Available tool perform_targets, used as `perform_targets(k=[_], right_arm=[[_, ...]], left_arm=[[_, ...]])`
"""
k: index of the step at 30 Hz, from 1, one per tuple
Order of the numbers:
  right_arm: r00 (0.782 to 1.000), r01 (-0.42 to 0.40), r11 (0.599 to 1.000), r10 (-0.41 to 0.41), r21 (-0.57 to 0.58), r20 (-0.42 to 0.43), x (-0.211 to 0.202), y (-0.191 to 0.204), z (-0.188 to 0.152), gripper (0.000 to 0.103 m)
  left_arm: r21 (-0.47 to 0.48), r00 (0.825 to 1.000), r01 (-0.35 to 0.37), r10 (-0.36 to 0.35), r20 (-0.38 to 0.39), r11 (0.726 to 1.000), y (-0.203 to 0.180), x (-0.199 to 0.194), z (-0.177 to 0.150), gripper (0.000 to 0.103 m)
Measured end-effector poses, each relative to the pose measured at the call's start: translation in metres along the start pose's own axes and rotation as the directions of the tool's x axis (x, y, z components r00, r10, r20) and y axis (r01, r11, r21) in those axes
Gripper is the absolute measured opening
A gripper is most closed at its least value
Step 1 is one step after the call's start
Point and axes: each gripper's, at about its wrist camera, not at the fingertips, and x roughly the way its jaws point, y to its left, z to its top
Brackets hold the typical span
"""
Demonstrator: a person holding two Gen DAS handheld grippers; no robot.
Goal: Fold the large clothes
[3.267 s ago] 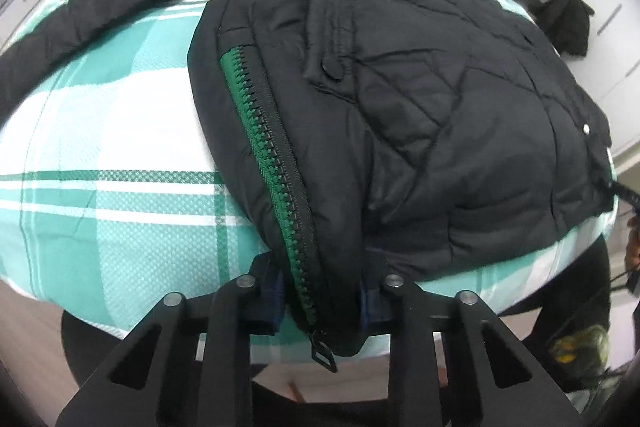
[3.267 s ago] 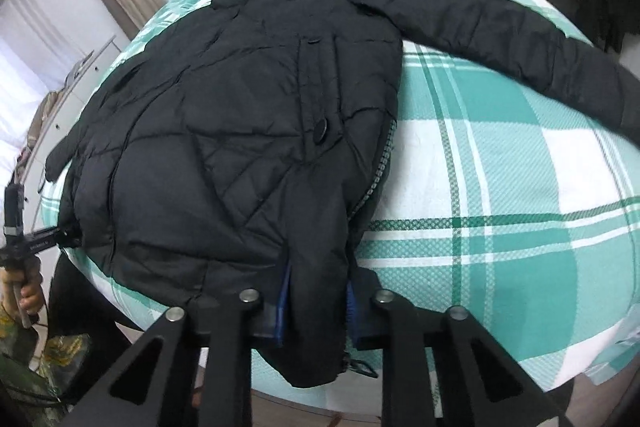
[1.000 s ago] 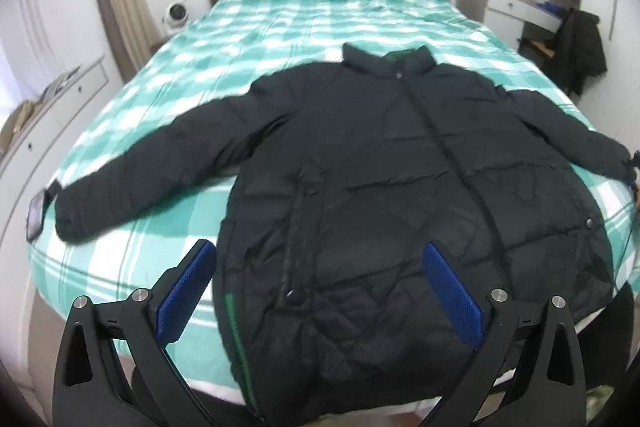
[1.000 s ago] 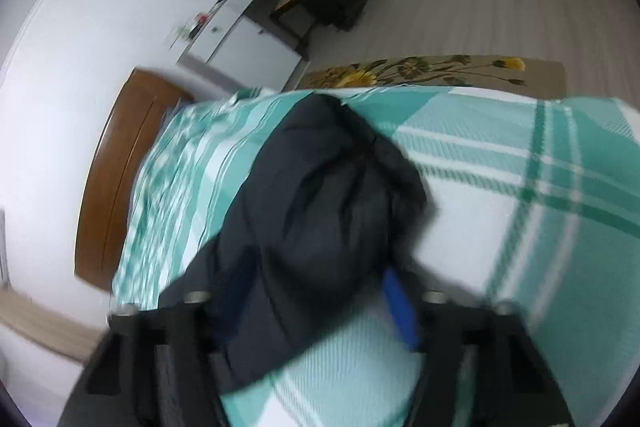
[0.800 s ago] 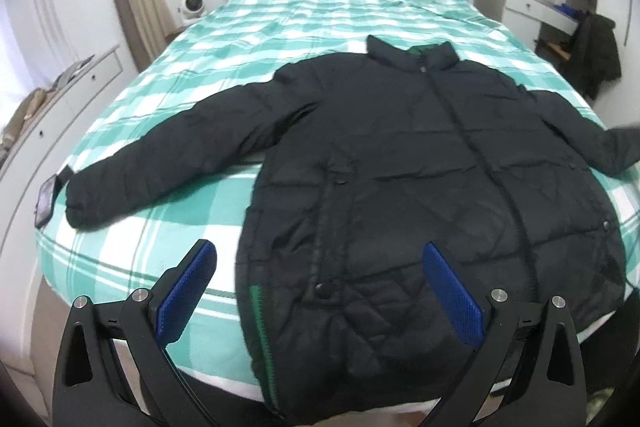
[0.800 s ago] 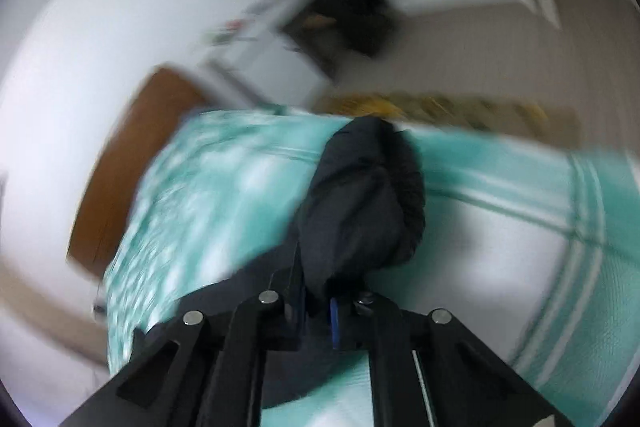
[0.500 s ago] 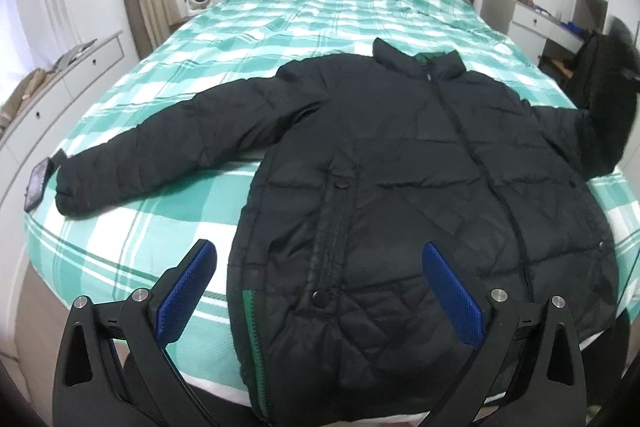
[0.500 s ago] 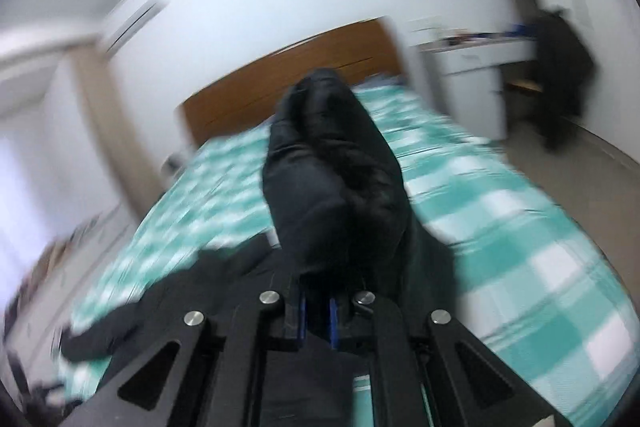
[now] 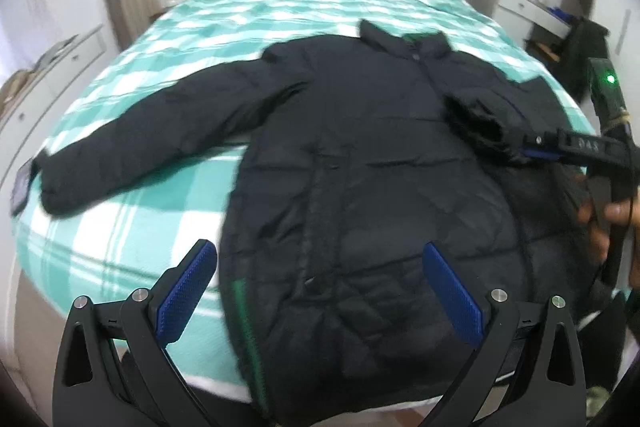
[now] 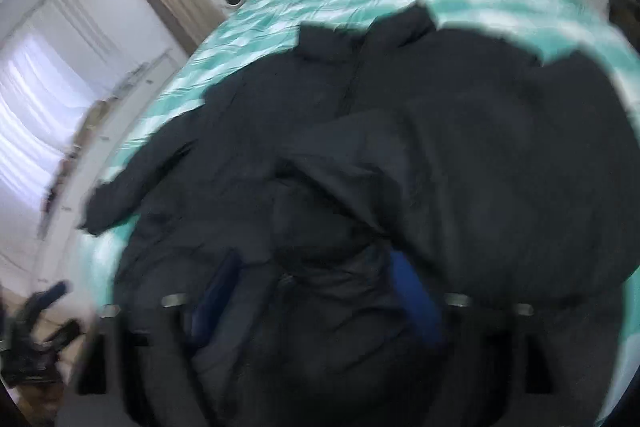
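Jacket [image 9: 380, 163], black and quilted, lies face-up across the green checked bed [image 9: 280, 3], one sleeve stretched out flat, the other laid over its chest. My left gripper [image 9: 320, 291] hovers spread wide above the hem, empty. My right gripper [image 10: 316, 291] is opening, the folded sleeve's cuff [image 10: 328, 239] loose between its pads.

Jacket [image 10: 460, 147] sleeve betw opening fingers [image 10: 416, 295]
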Motion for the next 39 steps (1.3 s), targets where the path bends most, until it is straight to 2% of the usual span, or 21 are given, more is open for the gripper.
perform_targets(k=[1, 3, 5, 7, 8, 11, 12, 14, 15, 16, 17, 18, 19, 21, 25, 27, 30, 33, 35, 37, 39], right_arm=[[1.000, -0.010, 1.000, 0.010, -0.019, 0.012, -0.010, 0.005, -0.007, 0.082], [0.998, -0.007, 0.998, 0.010, -0.061, 0.058, -0.038, 0.009, -0.023, 0.082], [0.996, 0.033, 0.995, -0.025, -0.096, 0.087, -0.061, 0.016, -0.038, 0.082], [0.992, 0.075, 0.990, -0.061, -0.123, 0.112, -0.084, 0.017, -0.055, 0.082], [0.990, 0.092, 0.987, -0.076, -0.129, 0.123, -0.096, 0.014, -0.063, 0.082], [0.983, 0.130, 0.984, -0.112, -0.124, 0.147, -0.126, 0.008, -0.078, 0.082], [0.981, 0.135, 0.984, -0.116, -0.116, 0.152, -0.136, 0.001, -0.084, 0.082], [0.978, 0.135, 0.988, -0.122, -0.071, 0.166, -0.151, -0.006, -0.099, 0.082], [0.977, 0.131, 0.990, -0.122, -0.042, 0.173, -0.157, -0.011, -0.106, 0.082], [0.977, 0.130, 0.991, -0.123, -0.026, 0.177, -0.162, -0.015, -0.110, 0.082], [0.975, 0.131, 0.991, -0.128, -0.004, 0.184, -0.167, -0.020, -0.116, 0.082], [0.972, 0.137, 0.991, -0.136, 0.007, 0.190, -0.168, -0.023, -0.121, 0.082], [0.969, 0.147, 0.989, -0.148, 0.022, 0.198, -0.173, -0.028, -0.126, 0.082], [0.963, 0.164, 0.985, -0.171, 0.052, 0.210, -0.181, -0.039, -0.132, 0.082], [0.941, 0.225, 0.968, -0.245, 0.109, 0.233, -0.199, -0.071, -0.125, 0.082], [0.928, 0.250, 0.961, -0.273, 0.121, 0.254, -0.209, -0.082, -0.118, 0.082], [0.902, 0.283, 0.950, -0.309, 0.128, 0.301, -0.225, -0.097, -0.097, 0.082], [0.889, 0.320, 0.943, -0.331, 0.089, 0.316, -0.225, -0.107, -0.069, 0.082], [0.885, 0.355, 0.934, -0.351, 0.043, 0.306, -0.212, -0.113, -0.040, 0.082], [0.889, 0.359, 0.933, -0.347, 0.015, 0.298, -0.198, -0.116, -0.018, 0.082], [0.904, 0.335, 0.942, -0.319, -0.005, 0.285, -0.178, -0.118, 0.012, 0.082]], left_arm=[[0.011, 0.999, 0.033, -0.033, -0.002, 0.999, -0.005, 0.002, 0.005, 0.102], [0.020, 0.990, 0.143, -0.143, -0.020, 0.990, -0.018, 0.008, 0.021, 0.102], [0.022, 0.961, 0.275, -0.274, -0.042, 0.961, -0.035, 0.017, 0.041, 0.102], [0.035, 0.916, 0.398, -0.395, -0.069, 0.917, -0.059, 0.032, 0.067, 0.102], [0.043, 0.896, 0.440, -0.435, -0.085, 0.897, -0.076, 0.044, 0.083, 0.102], [0.062, 0.858, 0.505, -0.493, -0.144, 0.861, -0.118, 0.081, 0.118, 0.102], [0.053, 0.859, 0.499, -0.485, -0.165, 0.865, -0.131, 0.099, 0.129, 0.100], [0.036, 0.860, 0.472, -0.451, -0.239, 0.881, -0.155, 0.136, 0.142, 0.088], [0.034, 0.858, 0.459, -0.433, -0.275, 0.888, -0.164, 0.150, 0.144, 0.069], [0.041, 0.868, 0.420, -0.388, -0.311, 0.907, -0.173, 0.166, 0.144, 0.049], [0.059, 0.880, 0.386, -0.349, -0.322, 0.921, -0.179, 0.175, 0.144, 0.033], [0.068, 0.885, 0.375, -0.335, -0.324, 0.925, -0.181, 0.179, 0.145, 0.020], [0.058, 0.884, 0.375, -0.338, -0.322, 0.925, -0.183, 0.180, 0.148, 0.012], [0.043, 0.890, 0.377, -0.348, -0.296, 0.925, -0.185, 0.173, 0.165, 0.006], [0.084, 0.934, 0.340, -0.325, -0.147, 0.937, -0.181, 0.137, 0.219, 0.003], [0.089, 0.952, 0.301, -0.295, -0.075, 0.949, -0.163, 0.123, 0.246, 0.002], [0.067, 0.977, 0.213, -0.211, -0.023, 0.975, -0.122, 0.122, 0.267, 0.002], [0.030, 0.992, 0.124, -0.123, -0.031, 0.992, -0.076, 0.137, 0.261, 0.002], [-0.017, 0.995, 0.073, -0.074, -0.061, 0.997, -0.044, 0.152, 0.247, 0.002], [-0.064, 0.995, 0.042, -0.048, -0.090, 0.997, -0.020, 0.167, 0.233, 0.002], [-0.101, 0.993, 0.034, -0.045, -0.106, 0.994, -0.005, 0.178, 0.218, 0.002]])
